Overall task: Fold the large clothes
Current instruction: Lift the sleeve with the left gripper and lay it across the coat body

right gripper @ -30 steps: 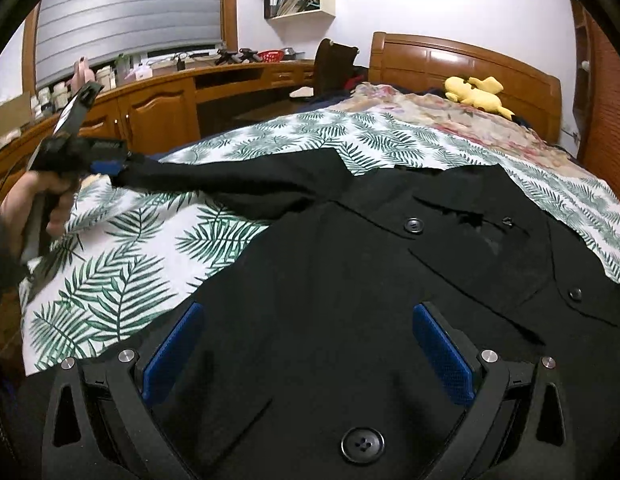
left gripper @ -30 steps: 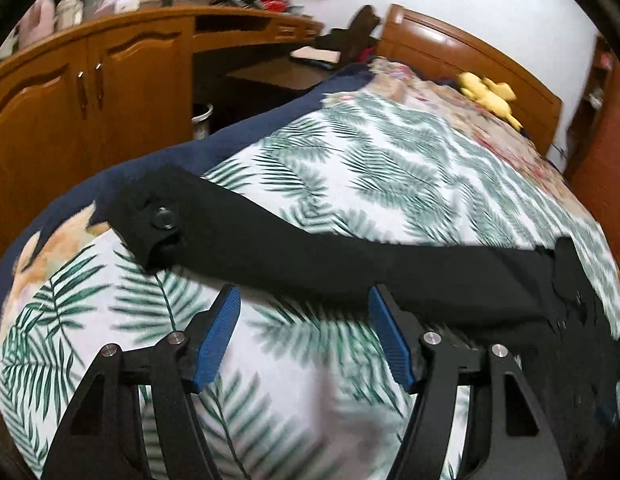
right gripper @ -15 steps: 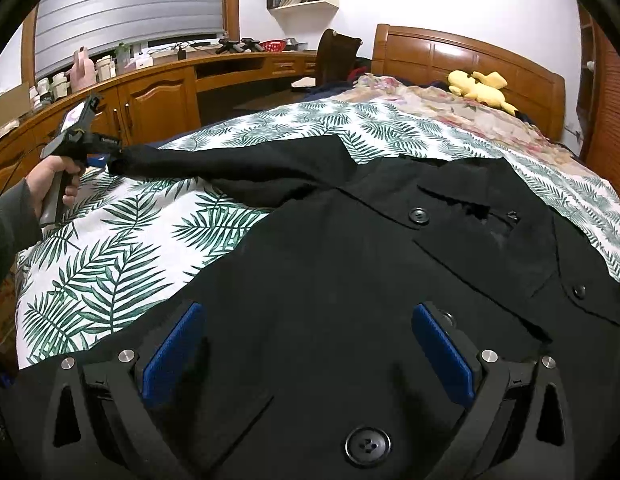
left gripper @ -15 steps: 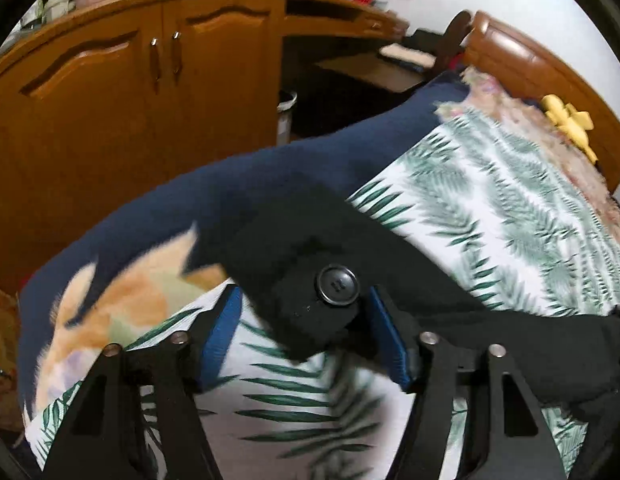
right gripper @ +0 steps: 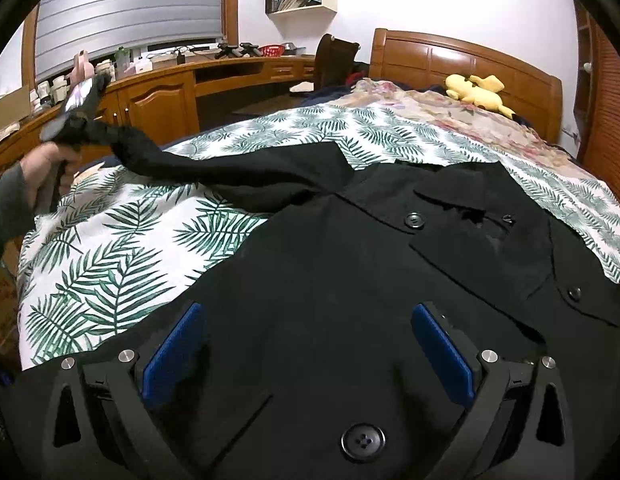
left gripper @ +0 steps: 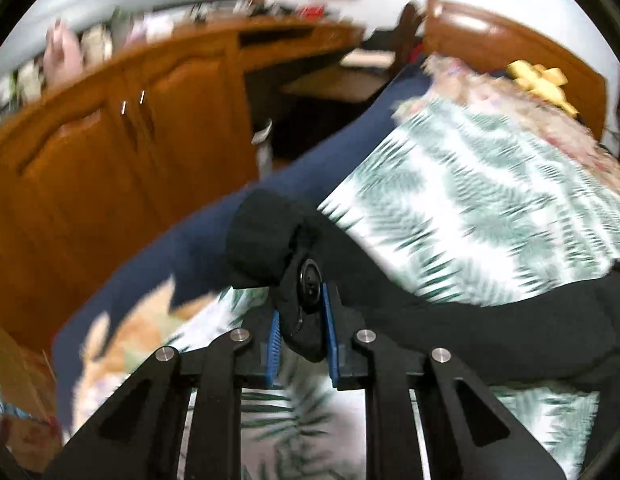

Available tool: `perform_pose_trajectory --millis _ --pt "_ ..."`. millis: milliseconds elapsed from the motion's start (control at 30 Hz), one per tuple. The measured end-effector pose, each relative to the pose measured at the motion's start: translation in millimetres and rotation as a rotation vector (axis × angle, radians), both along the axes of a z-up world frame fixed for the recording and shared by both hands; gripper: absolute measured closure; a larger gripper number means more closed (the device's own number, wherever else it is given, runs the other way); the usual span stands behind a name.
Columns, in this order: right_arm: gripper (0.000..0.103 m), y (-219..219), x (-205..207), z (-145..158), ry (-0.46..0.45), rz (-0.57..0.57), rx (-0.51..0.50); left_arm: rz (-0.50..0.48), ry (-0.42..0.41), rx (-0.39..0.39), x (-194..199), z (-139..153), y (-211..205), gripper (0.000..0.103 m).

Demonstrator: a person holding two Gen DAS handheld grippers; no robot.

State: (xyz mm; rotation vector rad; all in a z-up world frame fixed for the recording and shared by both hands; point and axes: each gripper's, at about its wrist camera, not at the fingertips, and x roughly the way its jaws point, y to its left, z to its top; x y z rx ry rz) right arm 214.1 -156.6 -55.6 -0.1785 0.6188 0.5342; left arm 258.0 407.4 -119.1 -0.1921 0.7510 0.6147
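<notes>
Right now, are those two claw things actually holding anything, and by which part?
The left gripper has just closed on the black coat's sleeve cuff, beside its button. The right gripper is open above the coat, holding nothing.

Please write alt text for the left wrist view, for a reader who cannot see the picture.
The left gripper, its jaws just closed, pinches the buttoned cuff of a black coat's sleeve between blue pads. The sleeve stretches right across a leaf-print bedcover. Behind, blurred, stand wooden cabinets and a wooden headboard.
</notes>
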Motion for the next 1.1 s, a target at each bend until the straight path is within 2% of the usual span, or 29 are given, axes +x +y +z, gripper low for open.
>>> perform_pose_trajectory --millis 200,433,700,900,1100 --pt "0.0 -15.4 -9.4 9.4 -0.006 -0.009 -0.02 -0.17 -0.123 0.12 0.0 101.1 -99.4 0.084" --pt "0.0 -51.5 -19.1 19.8 -0.017 -0.057 -0.006 -0.366 -0.212 0.169 -0.9 172.2 -210.0 0.084" --pt "0.0 -88.7 -28.8 29.8 -0.044 -0.151 0.013 -0.559 -0.238 0.181 -3.0 194.5 -313.0 0.084" --pt "0.0 -111.2 -38.7 28.5 -0.049 -0.22 0.019 -0.685 -0.236 0.169 -13.1 195.1 -372.9 0.084" --pt "0.0 -122.6 -45.9 34.6 -0.049 -0.293 0.031 -0.777 -0.247 0.164 -28.1 202.9 -415.1 0.082"
